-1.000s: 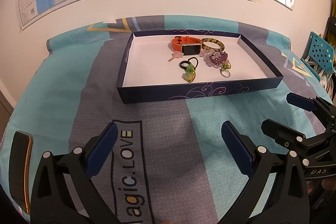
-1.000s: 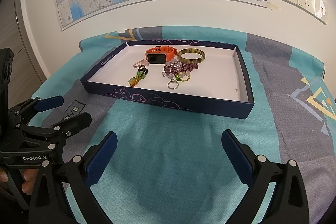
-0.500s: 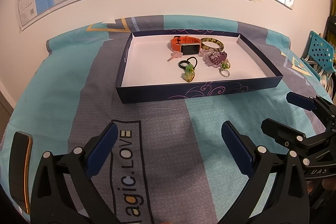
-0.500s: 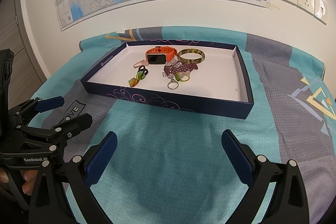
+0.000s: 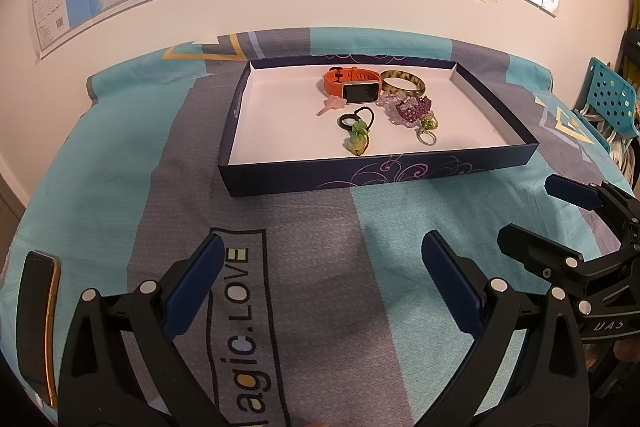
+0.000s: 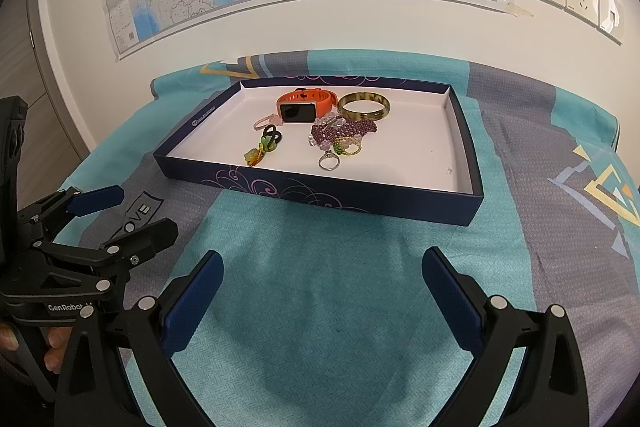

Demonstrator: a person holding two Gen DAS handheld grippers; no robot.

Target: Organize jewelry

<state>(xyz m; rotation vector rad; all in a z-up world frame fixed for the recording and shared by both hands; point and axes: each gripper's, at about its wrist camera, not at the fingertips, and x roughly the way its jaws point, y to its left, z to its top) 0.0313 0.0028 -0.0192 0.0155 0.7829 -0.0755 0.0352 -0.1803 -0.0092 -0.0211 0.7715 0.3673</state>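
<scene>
Blue-padded left hand-held gripper point(image 5: 320, 283) wide, empty, right hand-held gripper point(image 6: 320, 291) wide, empty, above bedspread point(image 6: 320, 307)

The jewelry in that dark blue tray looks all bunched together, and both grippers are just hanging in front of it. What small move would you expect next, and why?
Probably the right gripper moves forward over the tray rim toward the silver ring. Both it and the left gripper are open, hold nothing, and sit short of the tray, and the ring lies nearest the front wall, slightly apart from the purple beaded bracelet.
</scene>
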